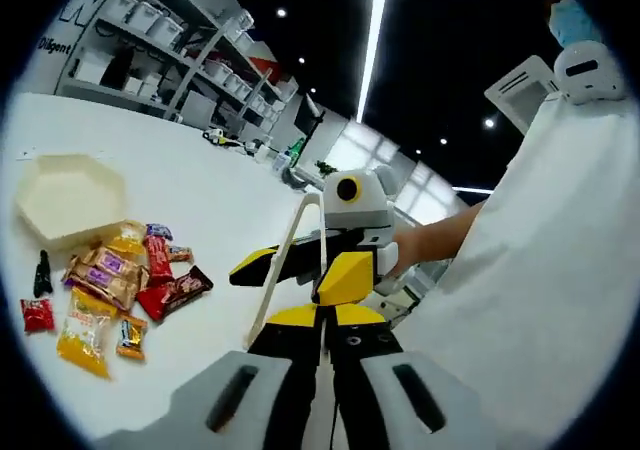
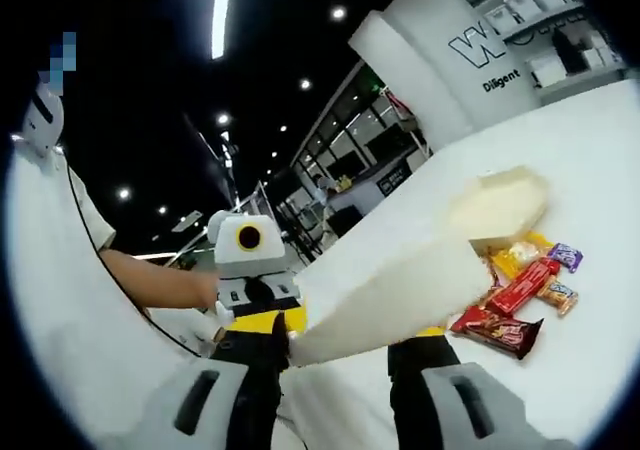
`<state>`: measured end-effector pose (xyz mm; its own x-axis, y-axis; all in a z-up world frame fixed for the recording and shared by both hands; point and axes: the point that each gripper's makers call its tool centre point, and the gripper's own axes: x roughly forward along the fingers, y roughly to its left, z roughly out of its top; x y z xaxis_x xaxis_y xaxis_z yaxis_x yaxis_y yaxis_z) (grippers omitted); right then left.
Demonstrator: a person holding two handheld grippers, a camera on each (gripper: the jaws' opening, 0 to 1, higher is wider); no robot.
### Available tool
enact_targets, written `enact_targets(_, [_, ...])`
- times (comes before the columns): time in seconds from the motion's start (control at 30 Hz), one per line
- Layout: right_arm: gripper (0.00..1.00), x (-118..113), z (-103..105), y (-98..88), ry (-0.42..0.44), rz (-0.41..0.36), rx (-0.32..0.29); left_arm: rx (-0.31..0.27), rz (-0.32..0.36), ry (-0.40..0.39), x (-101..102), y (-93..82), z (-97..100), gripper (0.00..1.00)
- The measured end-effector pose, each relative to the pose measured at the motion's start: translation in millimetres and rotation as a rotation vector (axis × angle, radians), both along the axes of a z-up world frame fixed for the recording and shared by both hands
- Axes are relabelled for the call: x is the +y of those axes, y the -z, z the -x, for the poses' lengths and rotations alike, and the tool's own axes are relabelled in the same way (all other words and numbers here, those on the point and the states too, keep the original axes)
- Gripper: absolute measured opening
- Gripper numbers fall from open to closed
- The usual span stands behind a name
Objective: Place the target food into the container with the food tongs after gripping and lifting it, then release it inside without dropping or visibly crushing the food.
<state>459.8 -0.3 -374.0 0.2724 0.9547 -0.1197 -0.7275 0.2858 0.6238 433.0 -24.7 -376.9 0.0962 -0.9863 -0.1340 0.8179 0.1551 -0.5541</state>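
Note:
Cream food tongs (image 1: 285, 260) stand upright between the spread yellow jaws of my right gripper (image 1: 300, 268), which is shut on them. In the right gripper view the tongs (image 2: 400, 290) stretch from my right gripper (image 2: 348, 328) toward the snacks. My left gripper (image 1: 322, 310) sits just below, its jaws shut together with nothing seen between them. A pile of wrapped snacks (image 1: 120, 280) lies on the white table, well left of both grippers. Beside the pile sits a cream hexagonal container (image 1: 65, 195), empty. The snacks (image 2: 520, 290) and the container (image 2: 500, 205) lie beyond the tongs' tips.
A small red packet (image 1: 37, 315) and a black item (image 1: 42, 270) lie left of the pile. A person's white sleeve (image 1: 540, 270) and forearm (image 1: 440, 235) are on the right. Shelving with bins (image 1: 170, 40) stands behind the table (image 1: 200, 190).

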Motion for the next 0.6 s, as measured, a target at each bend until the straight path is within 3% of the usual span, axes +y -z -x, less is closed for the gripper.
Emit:
enact_targets(0.1, [0.27, -1, -1, -3.9, 0.012, -0.002, 0.017, 0.025, 0.032, -0.008, 1, -4.0, 0.0, 0.02])
enact_targets(0.27, [0.23, -1, 2, 0.7, 0.014, 0.033, 0.060, 0.017, 0.005, 0.007, 0, 0.7, 1.1, 0.02])
enact_targets(0.4, [0.21, -1, 1, 2.0, 0.028, 0.072, 0.018, -0.032, -0.022, -0.010, 1, 4.1, -3.6, 0.05])
enact_targets(0.6, [0.21, -7, -3, 7.5, 0.048, 0.092, 0.043, -0.013, -0.040, -0.016, 3, 9.6, -5.5, 0.05])
